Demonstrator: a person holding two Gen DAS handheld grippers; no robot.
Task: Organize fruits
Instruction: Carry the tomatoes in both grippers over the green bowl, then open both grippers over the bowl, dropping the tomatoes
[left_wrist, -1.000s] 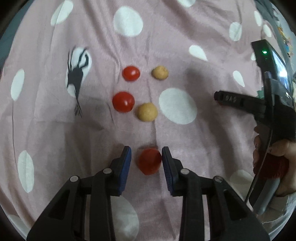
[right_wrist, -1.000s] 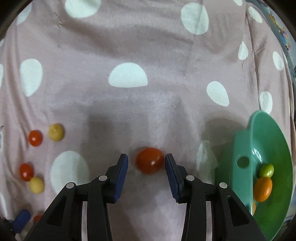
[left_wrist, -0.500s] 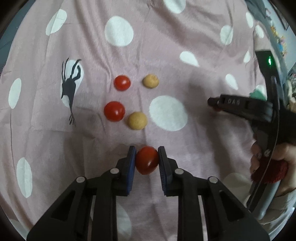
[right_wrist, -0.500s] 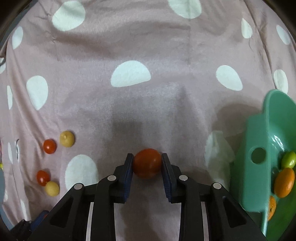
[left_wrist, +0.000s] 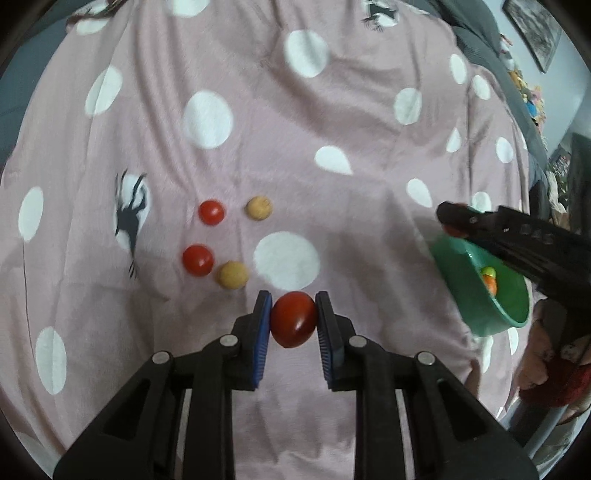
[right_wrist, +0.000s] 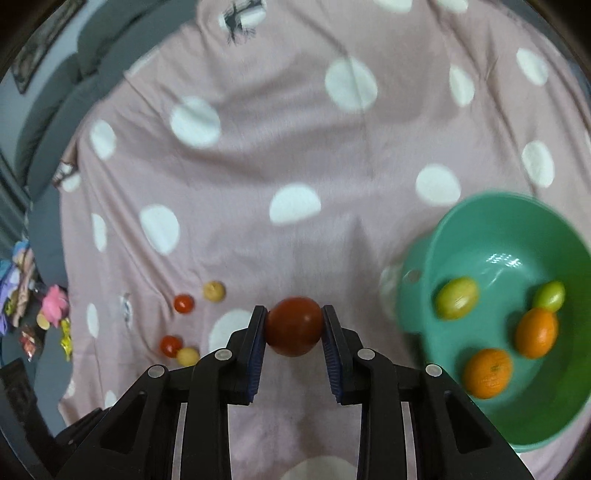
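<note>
My left gripper (left_wrist: 293, 317) is shut on a red tomato (left_wrist: 293, 318) and holds it above the pink spotted cloth (left_wrist: 258, 110). My right gripper (right_wrist: 294, 325) is shut on another red tomato (right_wrist: 294, 325), lifted left of the green bowl (right_wrist: 476, 221). The bowl holds two oranges (right_wrist: 487, 373) and two yellow-green fruits (right_wrist: 456, 297). On the cloth lie two small red tomatoes (left_wrist: 198, 259) and two tan round fruits (left_wrist: 232, 275) in two rows. The right gripper also shows in the left wrist view (left_wrist: 452, 221), over the bowl (left_wrist: 476, 295).
Grey cushions (right_wrist: 55, 92) border the cloth at the far left in the right wrist view. Small colourful toys (right_wrist: 37, 317) lie off the cloth's left edge. The person's hand (left_wrist: 546, 369) holds the right gripper at the right edge.
Both grippers closed on their tomatoes and lifted them off the cloth. The right gripper has moved towards the green bowl, which now shows more fully.
</note>
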